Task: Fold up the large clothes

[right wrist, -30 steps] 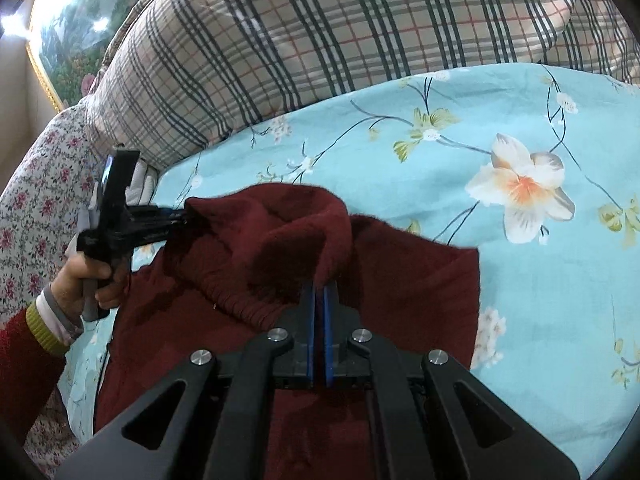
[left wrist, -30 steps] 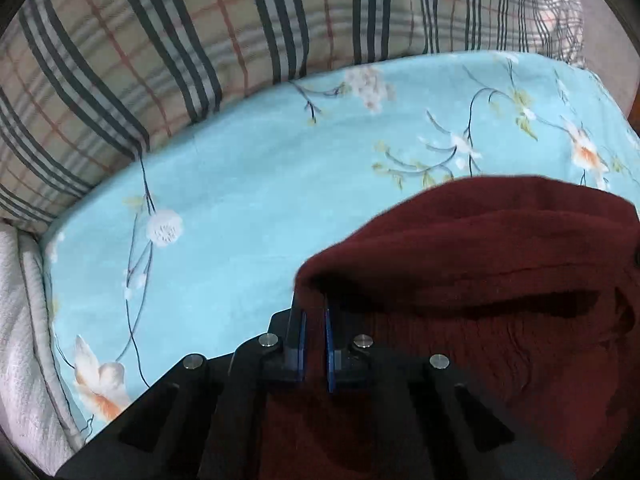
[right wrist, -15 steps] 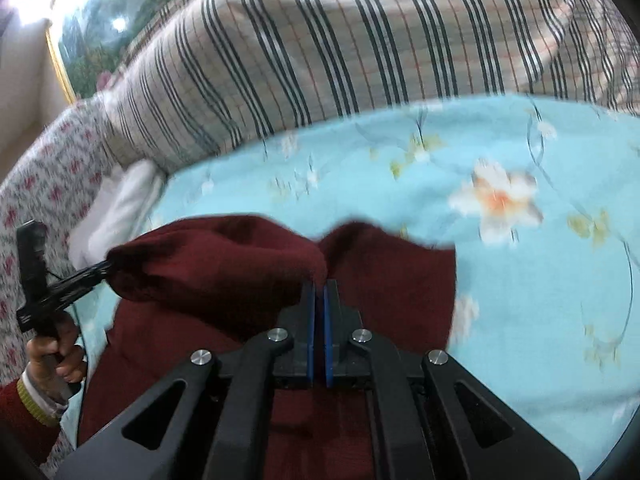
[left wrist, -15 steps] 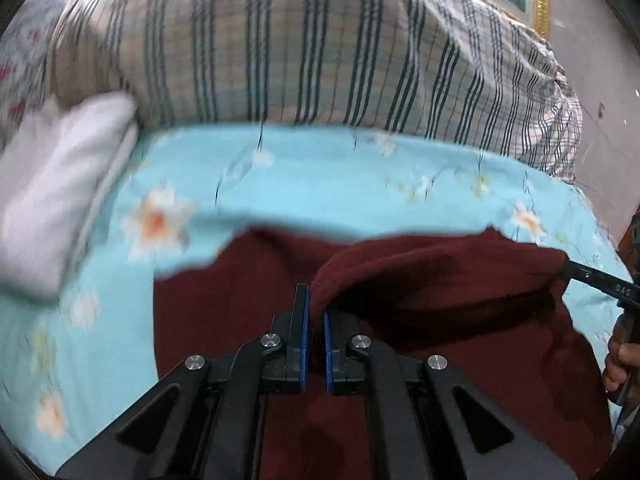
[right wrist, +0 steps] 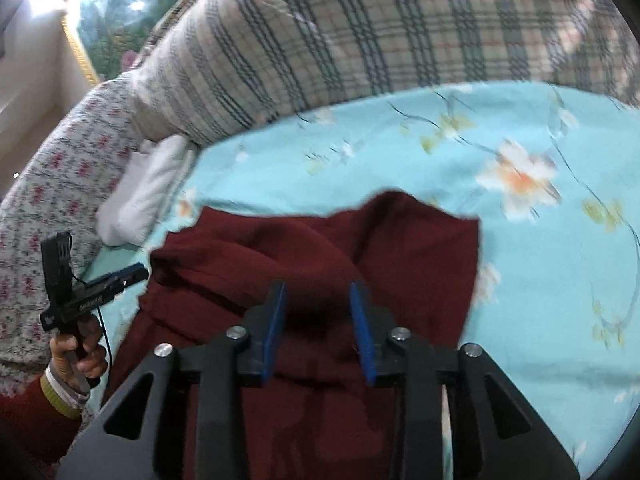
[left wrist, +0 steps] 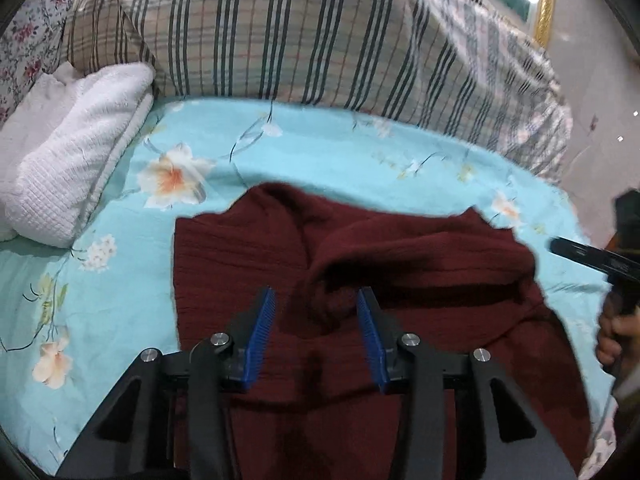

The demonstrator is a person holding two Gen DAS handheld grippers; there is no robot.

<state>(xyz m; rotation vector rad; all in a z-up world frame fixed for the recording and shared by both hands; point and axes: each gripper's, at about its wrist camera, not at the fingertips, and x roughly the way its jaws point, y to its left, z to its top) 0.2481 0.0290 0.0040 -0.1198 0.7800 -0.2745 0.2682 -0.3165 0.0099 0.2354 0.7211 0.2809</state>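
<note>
Both grippers, left (left wrist: 316,304) and right (right wrist: 318,300), have let go, jaws spread; the maroon sweater (left wrist: 400,248) lies blurred, its near end cut off.

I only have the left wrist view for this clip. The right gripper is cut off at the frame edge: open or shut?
Observer: Open. The right wrist view shows the right gripper with its blue fingers apart, nothing clamped, over the maroon sweater.
Operator: What lies past the sweater's right edge?
Observer: Blue sheet, with a large white-orange flower print.
Operator: Who holds the left gripper?
Observer: A bare left hand, with a red sleeve and yellow cuff.
</note>
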